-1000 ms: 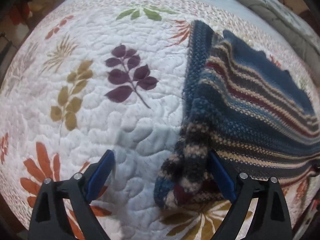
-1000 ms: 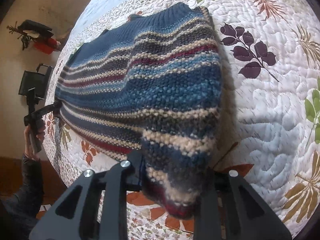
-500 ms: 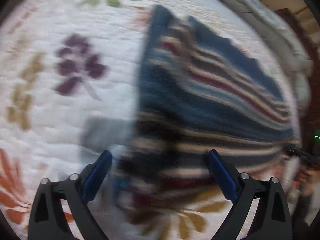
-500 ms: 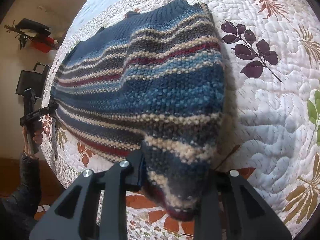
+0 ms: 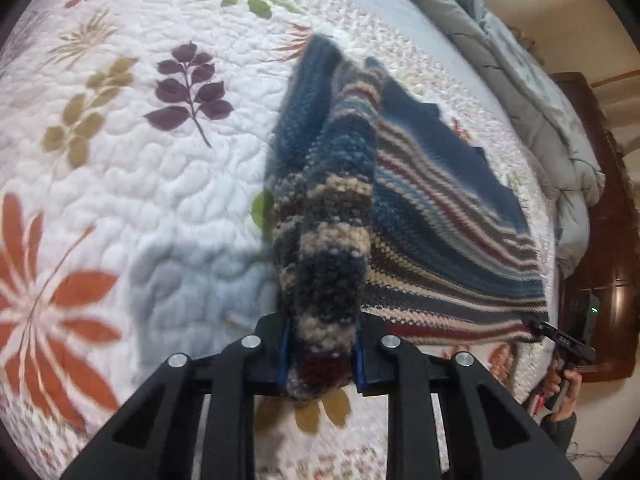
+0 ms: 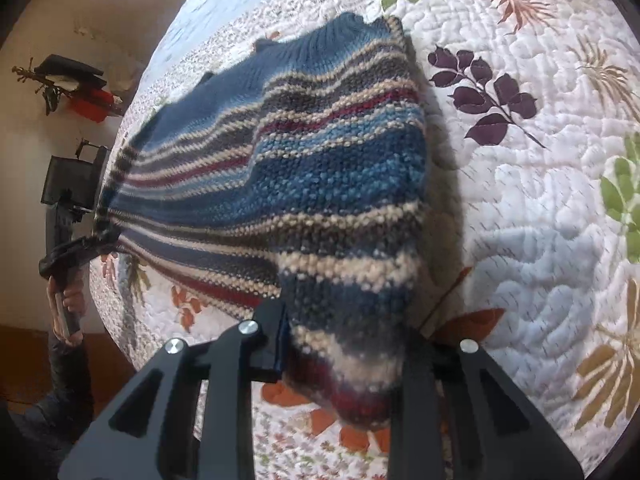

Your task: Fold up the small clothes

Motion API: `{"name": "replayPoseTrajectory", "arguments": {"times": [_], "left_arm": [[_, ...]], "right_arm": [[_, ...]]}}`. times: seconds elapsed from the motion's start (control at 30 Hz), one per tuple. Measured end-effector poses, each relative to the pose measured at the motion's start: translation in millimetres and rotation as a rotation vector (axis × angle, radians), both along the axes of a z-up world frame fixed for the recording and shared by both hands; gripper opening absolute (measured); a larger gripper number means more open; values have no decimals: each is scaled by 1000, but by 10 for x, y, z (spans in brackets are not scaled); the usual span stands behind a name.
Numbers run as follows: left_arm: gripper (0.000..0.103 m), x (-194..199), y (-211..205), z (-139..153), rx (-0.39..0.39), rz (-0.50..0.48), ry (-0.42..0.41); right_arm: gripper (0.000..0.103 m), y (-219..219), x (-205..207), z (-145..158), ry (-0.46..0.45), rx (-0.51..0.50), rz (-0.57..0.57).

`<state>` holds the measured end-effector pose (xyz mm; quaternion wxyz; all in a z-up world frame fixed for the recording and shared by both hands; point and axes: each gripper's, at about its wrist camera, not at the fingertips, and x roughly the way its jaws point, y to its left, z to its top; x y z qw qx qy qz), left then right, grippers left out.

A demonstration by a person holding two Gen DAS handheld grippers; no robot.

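On the quilted bed [image 5: 132,216], the striped sweater [image 5: 436,216] stretches between both grippers. The left gripper [image 5: 320,356], its jaws just closed, pinches one corner; the right gripper [image 6: 344,356] pinches the opposite corner, so the hem runs straight between them.

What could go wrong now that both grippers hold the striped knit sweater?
The left gripper, jaws just closed, pinches a thick bunched wad of the blue, cream and red striped knit sweater; layers may slip out unevenly. The right gripper holds a similar wad, so pulling apart could stretch the knit.

white leaf-print quilted bed [image 5: 132,208] under a striped knit sweater [image 5: 440,208], grey duvet [image 5: 532,92] alongside
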<state>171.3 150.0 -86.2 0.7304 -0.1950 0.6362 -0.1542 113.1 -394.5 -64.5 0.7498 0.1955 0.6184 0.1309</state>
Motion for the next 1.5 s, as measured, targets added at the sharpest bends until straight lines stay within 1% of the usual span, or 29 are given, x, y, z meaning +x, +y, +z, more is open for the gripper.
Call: {"name": "replayPoseTrajectory", "arguments": {"times": [0.03, 0.1, 0.17, 0.23, 0.3, 0.33, 0.47, 0.57, 0.63, 0.77, 0.8, 0.87, 0.9, 0.93, 0.97, 1.0, 1.07, 1.1, 1.17, 1.23, 1.27, 1.33, 1.43, 1.5], "left_arm": [[23, -64, 3, 51, -2, 3, 7], [23, -211, 27, 120, 16, -7, 7], [23, -346, 29, 104, 10, -3, 24], [23, -473, 84, 27, 17, 0, 47], [23, -590, 112, -88, 18, 8, 78], [24, -624, 107, -124, 29, 5, 75], [26, -639, 3, -223, 103, -16, 38], [28, -621, -144, -250, 160, -36, -14], [30, -624, -176, -307, 167, -22, -32], [33, -716, -200, -305, 183, -17, -85], [35, -723, -241, -304, 196, -23, -99], [46, -747, -265, -246, 227, -18, -119], [52, -763, -261, -209, 244, -12, -119], [65, -789, -264, -160, 274, 6, -117], [70, -804, -289, -117, 299, 24, -122], [70, -853, -248, -68, 312, 37, -132], [71, -949, -166, 0, 317, 68, -122], [71, -989, -140, 15, 324, 82, -113], [71, -1100, -90, 51, 391, 116, -101], [71, -1225, -59, 108, 406, 135, -106], [70, -1301, -27, 146, 405, 139, -105], [70, -1468, -35, 270, 408, 135, -125], [71, -1722, -159, 532, 436, 103, -190], [71, -1871, -254, 687, 429, 81, -224]], "right_arm": [[24, -3, -30, 48, 0, 15, -4], [24, 29, -95, 130, 2, 11, 14], [24, 74, -205, 164, 15, 1, 38], [24, 109, -314, 135, 35, -20, 58], [24, 106, -398, 70, 56, -20, 56], [24, 93, -436, 18, 66, -18, 51], [25, 99, -456, -156, 77, -51, 32], [26, 161, -487, -205, 52, -96, 33], [27, 165, -520, -255, 37, -107, 10], [30, 108, -553, -279, 6, -76, -52], [35, 90, -567, -277, 1, -71, -59], [45, 69, -615, -196, -18, -72, -77], [59, 65, -641, -139, -22, -92, -91], [72, 48, -696, -41, -36, -130, -116], [73, 9, -772, 87, -68, -150, -144], [71, 2, -804, 162, -87, -147, -160], [71, -89, -958, 374, -115, -141, -204], [71, -105, -1004, 435, -123, -147, -210], [71, -66, -1146, 577, -131, -185, -211], [71, -10, -1292, 660, -142, -233, -199], [71, 57, -1363, 707, -153, -245, -190], [71, 192, -1495, 765, -163, -237, -173], [71, 439, -1673, 864, -180, -222, -161], [71, 557, -1784, 931, -190, -213, -152]]}}
